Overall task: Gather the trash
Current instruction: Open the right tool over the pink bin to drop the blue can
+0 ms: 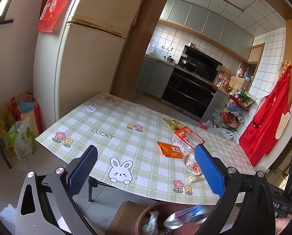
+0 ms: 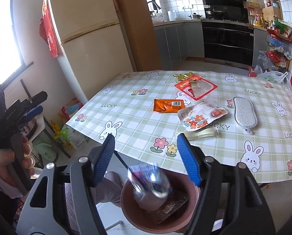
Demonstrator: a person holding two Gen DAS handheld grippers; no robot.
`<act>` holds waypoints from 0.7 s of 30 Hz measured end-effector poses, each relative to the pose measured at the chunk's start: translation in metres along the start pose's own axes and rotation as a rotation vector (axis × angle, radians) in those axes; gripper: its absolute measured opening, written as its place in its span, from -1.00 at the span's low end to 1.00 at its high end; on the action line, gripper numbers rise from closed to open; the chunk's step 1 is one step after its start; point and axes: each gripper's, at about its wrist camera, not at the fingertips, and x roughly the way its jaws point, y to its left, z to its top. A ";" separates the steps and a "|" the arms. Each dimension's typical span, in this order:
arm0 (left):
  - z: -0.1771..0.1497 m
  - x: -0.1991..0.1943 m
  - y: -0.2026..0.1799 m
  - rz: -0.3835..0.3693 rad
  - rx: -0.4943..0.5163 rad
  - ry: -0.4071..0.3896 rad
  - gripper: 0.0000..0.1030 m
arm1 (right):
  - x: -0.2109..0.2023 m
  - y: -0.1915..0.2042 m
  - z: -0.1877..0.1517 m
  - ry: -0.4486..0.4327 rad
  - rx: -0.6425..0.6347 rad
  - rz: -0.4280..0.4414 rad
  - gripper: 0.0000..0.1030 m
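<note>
The right gripper (image 2: 146, 154) stands spread over the round brown plastic bin (image 2: 189, 211); a blurred blue-and-silver foil packet (image 2: 150, 182) drops free between its fingers, apparently released there. The left gripper (image 1: 146, 168), likewise spread and empty, faces the wrappers on the checked table (image 1: 106, 121).

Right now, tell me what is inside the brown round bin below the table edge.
Inside the brown round plastic bin: a blurred blue-and-silver wrapper dropping in, brown packaging and a crumpled white bag. Anything beneath them is hidden.
</note>
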 end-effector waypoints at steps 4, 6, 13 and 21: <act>0.000 0.000 0.001 0.000 0.002 0.004 0.89 | -0.005 -0.008 0.000 -0.024 0.027 -0.061 0.75; -0.001 0.000 0.002 0.001 0.000 0.006 0.89 | -0.009 -0.014 0.001 -0.040 0.040 -0.106 0.86; -0.003 0.001 0.002 0.003 0.007 0.010 0.89 | -0.014 -0.036 -0.002 -0.048 0.087 -0.216 0.89; -0.009 0.012 -0.007 -0.001 0.034 0.042 0.89 | -0.013 -0.058 -0.009 -0.059 0.122 -0.316 0.89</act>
